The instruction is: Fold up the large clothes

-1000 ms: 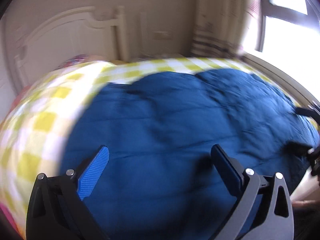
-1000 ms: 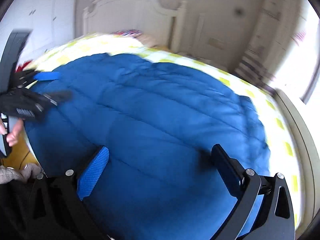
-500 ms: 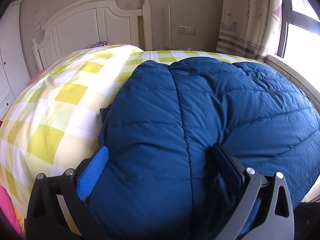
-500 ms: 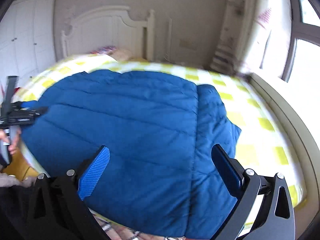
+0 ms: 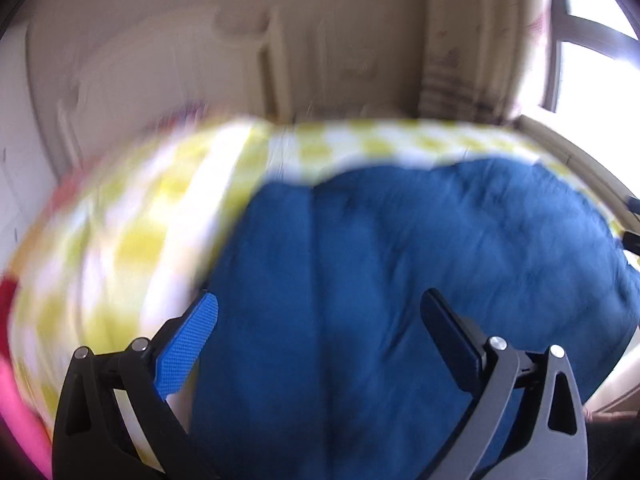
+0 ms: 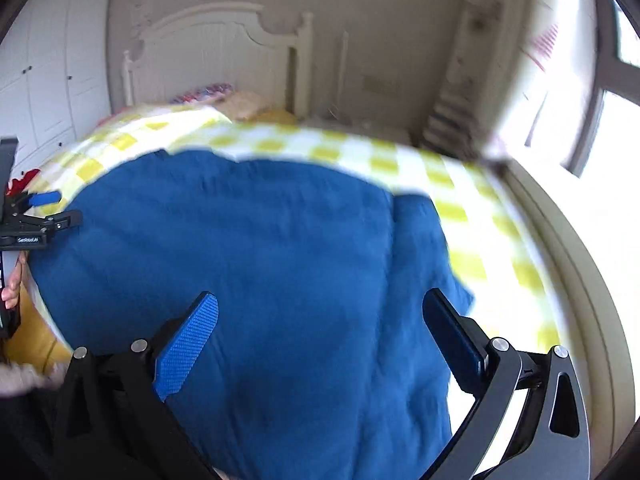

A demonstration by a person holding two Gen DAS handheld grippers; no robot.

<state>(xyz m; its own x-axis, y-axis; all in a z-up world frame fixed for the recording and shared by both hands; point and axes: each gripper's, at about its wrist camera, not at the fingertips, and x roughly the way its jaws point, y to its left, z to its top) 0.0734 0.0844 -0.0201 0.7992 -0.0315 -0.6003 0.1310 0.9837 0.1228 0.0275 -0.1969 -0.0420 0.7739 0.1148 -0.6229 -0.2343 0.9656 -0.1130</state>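
A large blue quilted jacket (image 5: pixel 400 280) lies spread on a bed with a yellow and white checked cover (image 5: pixel 132 240). It also shows in the right wrist view (image 6: pixel 260 260). My left gripper (image 5: pixel 320 316) is open and empty above the jacket's near left part. My right gripper (image 6: pixel 320 316) is open and empty above the jacket's near right part. The left gripper (image 6: pixel 44 210) also shows at the far left edge of the right wrist view, beside the jacket. Both views are blurred.
A white headboard (image 6: pixel 216 52) stands at the far end of the bed. A white wardrobe (image 6: pixel 44 72) is at the left. A curtain (image 5: pixel 472 40) and a bright window (image 6: pixel 600 112) are at the right. The checked cover (image 6: pixel 480 216) runs along the bed's right side.
Both views have swung and blurred. The left view has lifted and shows more of the wall. The jacket lies as before. Both grippers stay open.
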